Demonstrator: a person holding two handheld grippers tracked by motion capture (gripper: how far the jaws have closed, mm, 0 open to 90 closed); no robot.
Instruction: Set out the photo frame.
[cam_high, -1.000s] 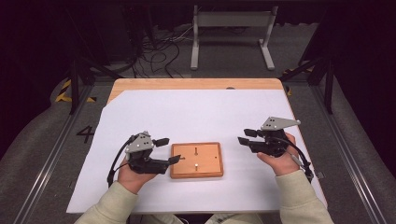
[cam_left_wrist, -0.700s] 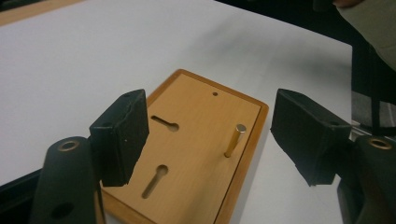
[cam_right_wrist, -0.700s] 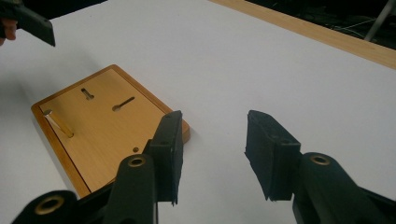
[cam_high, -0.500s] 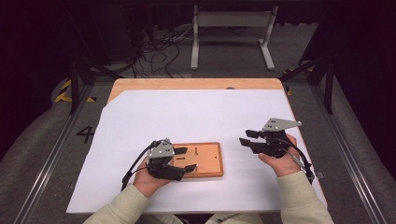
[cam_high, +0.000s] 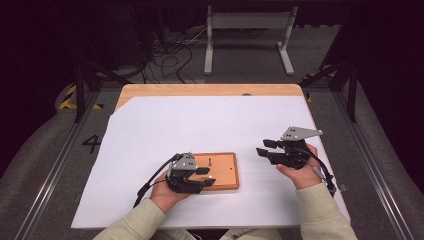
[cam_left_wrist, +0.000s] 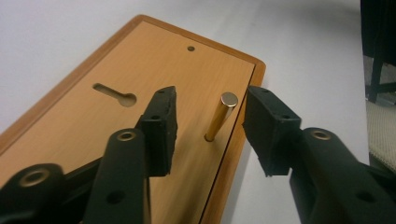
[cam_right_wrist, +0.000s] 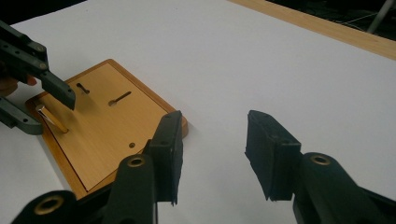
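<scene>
- Brass pin (cam_left_wrist: 221, 116): stands upright on the wooden board (cam_high: 222, 170), long axis vertical, near the board's lower edge in the high view.
- Left gripper (cam_high: 205, 176): jaws have just been closing, either side of the pin, not touching.
- Right gripper (cam_high: 266, 148): jaws half open, empty, right of centre over the bench (cam_high: 225, 120).
- Floor (cam_high: 45, 165), middle left: a painted "4" (cam_high: 93, 143).

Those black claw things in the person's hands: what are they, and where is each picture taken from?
They are hand-held grabbing tools, one per hand. The top picture looks down from above the table. The other two come from small cameras riding on each tool. On the white sheet lies a wooden board with a brass pin standing in it. The left gripper has just been closing its fingers around the pin, with gaps on both sides; nothing is held yet. The right gripper hovers open over the sheet.
</scene>
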